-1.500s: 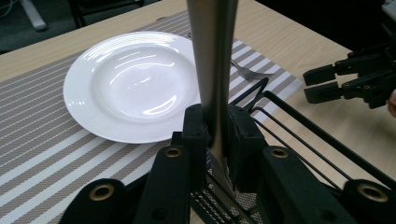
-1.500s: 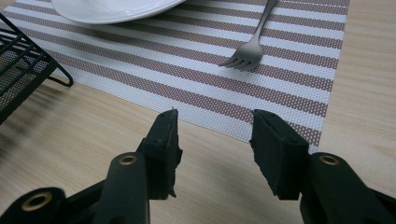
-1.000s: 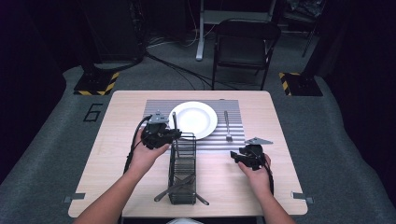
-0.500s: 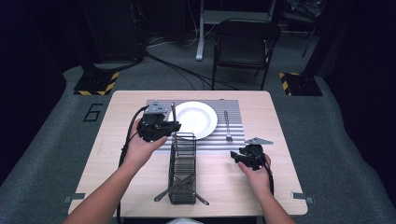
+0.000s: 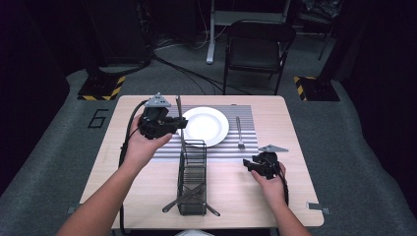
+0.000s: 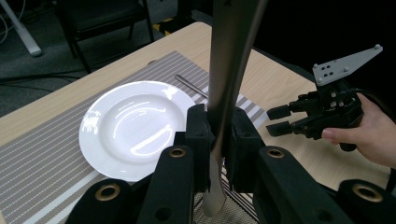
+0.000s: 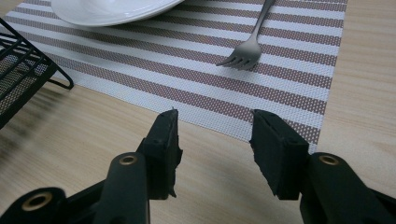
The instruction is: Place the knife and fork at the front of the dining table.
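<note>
A person at a wooden table [image 5: 123, 172] worked a two-jaw tool in each hand. At the left, the left gripper [image 5: 181, 124] was clamped on a knife [image 5: 178, 109], held upright above the left part of the striped placemat [image 5: 246, 147], just beside the white plate [image 5: 205, 126]. In the left gripper view the left gripper's jaws pinched the flat metal of the knife [image 6: 229, 70], which rose out of the top of the frame while its lower end hung just below the pads [image 6: 200, 140].

Near the middle of the table, a black wire-mesh basket [image 5: 193, 179] stood with its far end on the placemat's near edge. Utensils lay crossed in its near end, their tips poking out past its sides; what kind they were could not be told.

The plate [image 6: 130, 126] sat empty on the placemat, and to its right a fork [image 5: 239, 132] lay flat on the stripes, apart from the plate.

At the right, the right gripper [image 5: 250, 164] rested low over bare wood just off the placemat's near right corner. In the right gripper view the right gripper [image 7: 215, 140] had its jaws spread apart with nothing between them, the fork [image 7: 250, 46] lying with its tines towards it on the placemat [image 7: 177, 84] ahead and a corner of the basket [image 7: 23, 74] at the left.
</note>
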Demonstrator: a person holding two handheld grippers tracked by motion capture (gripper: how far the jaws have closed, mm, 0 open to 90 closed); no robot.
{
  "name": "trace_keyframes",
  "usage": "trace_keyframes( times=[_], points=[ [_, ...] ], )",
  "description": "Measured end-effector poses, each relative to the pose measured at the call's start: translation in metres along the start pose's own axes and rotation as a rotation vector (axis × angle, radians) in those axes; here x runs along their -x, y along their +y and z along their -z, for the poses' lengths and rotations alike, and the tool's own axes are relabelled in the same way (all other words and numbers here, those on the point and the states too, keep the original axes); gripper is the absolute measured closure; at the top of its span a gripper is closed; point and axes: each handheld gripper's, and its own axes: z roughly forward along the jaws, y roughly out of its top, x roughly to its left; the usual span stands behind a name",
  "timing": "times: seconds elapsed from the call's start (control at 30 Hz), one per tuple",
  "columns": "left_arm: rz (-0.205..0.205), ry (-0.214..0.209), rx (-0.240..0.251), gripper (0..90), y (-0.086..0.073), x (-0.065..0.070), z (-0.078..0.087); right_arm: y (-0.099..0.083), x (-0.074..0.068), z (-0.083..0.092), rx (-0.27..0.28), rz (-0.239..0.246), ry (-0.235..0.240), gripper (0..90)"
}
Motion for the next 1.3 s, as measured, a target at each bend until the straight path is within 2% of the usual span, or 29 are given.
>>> trace_keyframes(
  times=[0.2,0.53,0.7,0.8,0.97,1.3],
  points=[
    [-0.008,0.017,0.006,81.1,0.007,-0.005,0.011,0.0,0.0,0.0,0.001,0.005,0.0,51.5],
    [0.023,0.039,0.008,81.1,0.003,-0.021,0.017,0.0,0.0,0.0,-0.001,0.0,0.0,51.6],
    [0.037,0.074,0.001,81.1,-0.01,-0.035,0.013,0.0,0.0,0.0,-0.002,0.001,-0.002,51.5],
    [0.037,0.07,-0.005,81.2,-0.018,-0.043,0.009,0.0,0.0,0.0,-0.003,-0.001,-0.002,51.6],
    [0.068,0.087,-0.007,81.2,-0.03,-0.053,0.005,0.0,0.0,-0.001,-0.003,0.001,-0.001,51.6],
    [0.099,0.135,0.006,81.2,-0.053,-0.069,0.0,0.0,0.0,-0.001,-0.007,-0.01,0.001,51.5]
  ],
)
